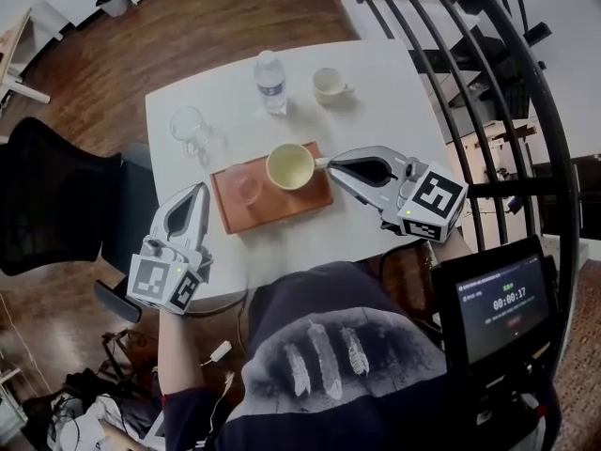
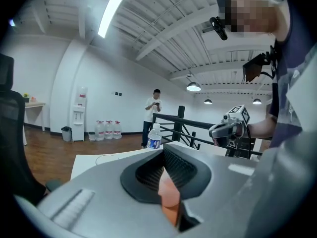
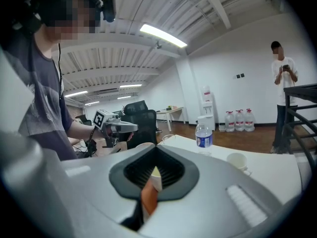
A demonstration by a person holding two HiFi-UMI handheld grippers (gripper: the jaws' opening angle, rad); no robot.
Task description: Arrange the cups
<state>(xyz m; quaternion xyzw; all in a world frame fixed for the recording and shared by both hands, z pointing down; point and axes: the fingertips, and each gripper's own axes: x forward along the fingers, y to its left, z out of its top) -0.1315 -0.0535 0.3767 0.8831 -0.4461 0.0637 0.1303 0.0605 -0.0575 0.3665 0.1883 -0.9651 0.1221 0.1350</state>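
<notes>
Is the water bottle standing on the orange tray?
No, the water bottle stands upright on the white table, apart from the tray and on its far side.

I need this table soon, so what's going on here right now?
A person holds a tool in each hand. The left tool and the right tool are each shut on one end of the orange tray, which carries a cream cup and a glass. A white cup, a second glass and a bottle stand farther back on the table.
</notes>
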